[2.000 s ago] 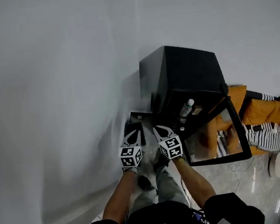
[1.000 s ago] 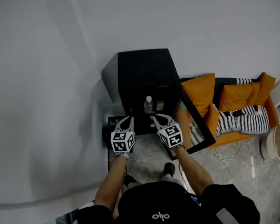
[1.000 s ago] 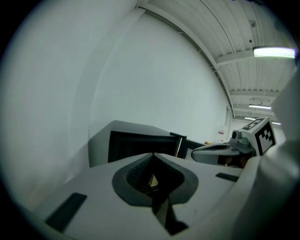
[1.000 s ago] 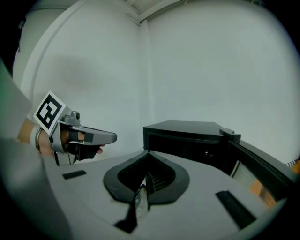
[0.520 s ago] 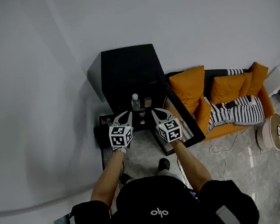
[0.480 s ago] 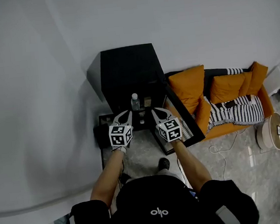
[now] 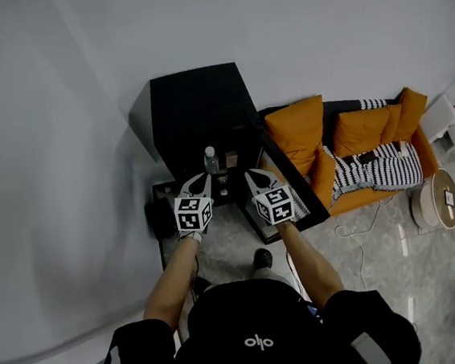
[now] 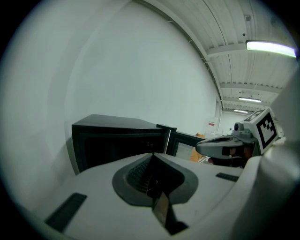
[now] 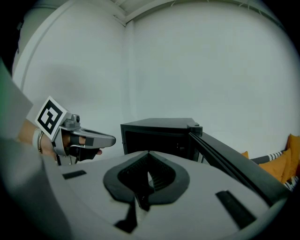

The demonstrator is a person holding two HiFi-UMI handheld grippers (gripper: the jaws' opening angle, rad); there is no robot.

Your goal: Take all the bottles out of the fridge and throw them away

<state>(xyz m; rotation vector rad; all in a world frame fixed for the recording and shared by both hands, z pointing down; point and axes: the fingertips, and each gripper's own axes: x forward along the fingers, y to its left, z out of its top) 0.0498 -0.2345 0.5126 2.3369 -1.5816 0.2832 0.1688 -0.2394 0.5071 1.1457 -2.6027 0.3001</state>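
Two grippers, both empty, jaws pressed together: left gripper [image 7: 201, 181] and right gripper [image 7: 254, 176] held side by side before black fridge [image 7: 195, 108]. Fridge door [image 7: 293, 190] stands open at right. One clear bottle [image 7: 210, 159], white cap, upright at fridge opening, near left gripper's tips, apart from both. Orange sofa [image 7: 352, 136] beyond door.

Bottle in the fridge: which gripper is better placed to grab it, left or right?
Left, probably. The left gripper sits nearer the bottle at the fridge opening; the right gripper is off beside the open door. Both are shut and empty.
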